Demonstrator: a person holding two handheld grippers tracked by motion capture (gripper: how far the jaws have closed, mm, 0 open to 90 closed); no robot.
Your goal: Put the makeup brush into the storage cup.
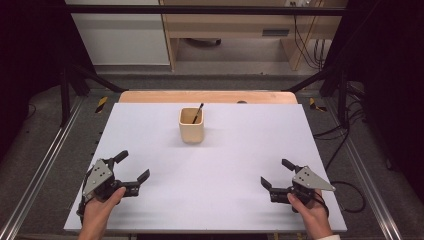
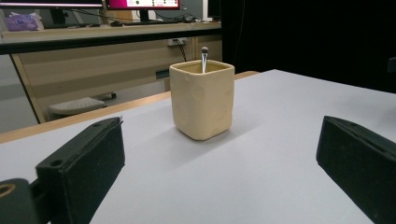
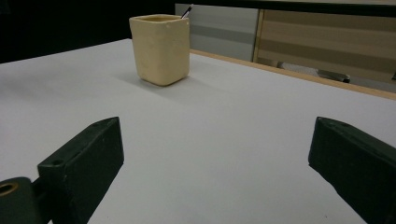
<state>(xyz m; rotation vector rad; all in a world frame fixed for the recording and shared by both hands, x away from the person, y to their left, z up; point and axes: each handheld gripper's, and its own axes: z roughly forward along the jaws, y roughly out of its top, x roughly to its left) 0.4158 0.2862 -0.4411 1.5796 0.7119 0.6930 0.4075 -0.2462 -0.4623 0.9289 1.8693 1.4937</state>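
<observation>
A cream square cup [image 1: 191, 126] stands upright at the far middle of the white table top [image 1: 225, 160], with a thin dark stick [image 1: 198, 112] leaning in it. The cup [image 2: 202, 99] with the stick [image 2: 204, 58] faces my left gripper, and the cup [image 3: 160, 48] sits far left in the right gripper view. My left gripper [image 1: 133, 166] rests near the front left corner, open and empty. My right gripper [image 1: 276, 173] rests near the front right, open and empty. Both are well short of the cup.
A wooden strip [image 1: 207, 96] borders the table's far edge. Metal rails [image 1: 45, 165] run along both sides, and cables [image 1: 345, 135] lie on the floor at right. Desks and cabinets [image 1: 225, 30] stand beyond the table.
</observation>
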